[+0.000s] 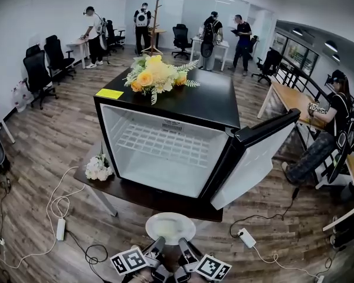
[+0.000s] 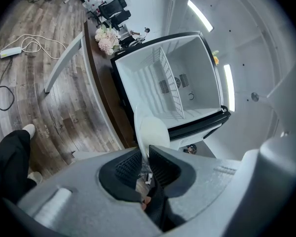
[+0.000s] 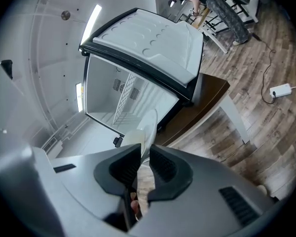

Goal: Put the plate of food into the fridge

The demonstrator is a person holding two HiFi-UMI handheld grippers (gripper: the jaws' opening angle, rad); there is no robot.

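A white plate (image 1: pixel 170 227) with pale food on it hangs level in front of the open fridge (image 1: pixel 165 152), below the edge of the dark low table (image 1: pixel 135 194). My left gripper (image 1: pixel 155 247) is shut on the plate's near rim from the left. My right gripper (image 1: pixel 186 249) is shut on the same rim from the right. In the left gripper view the plate (image 2: pixel 151 132) stands edge-on between the ribbed pads of the left gripper (image 2: pixel 144 164). The right gripper view shows the plate (image 3: pixel 147 126) clamped the same way in the right gripper (image 3: pixel 144 163). The fridge interior is white with one wire shelf (image 1: pixel 165 143).
The fridge door (image 1: pixel 256 158) stands swung open to the right. Yellow flowers (image 1: pixel 156 74) and a yellow note (image 1: pixel 109 93) lie on the fridge top. White flowers (image 1: pixel 98 168) sit on the table's left. Power strips (image 1: pixel 61 229) (image 1: pixel 246 237) and cables lie on the floor. Several people stand behind.
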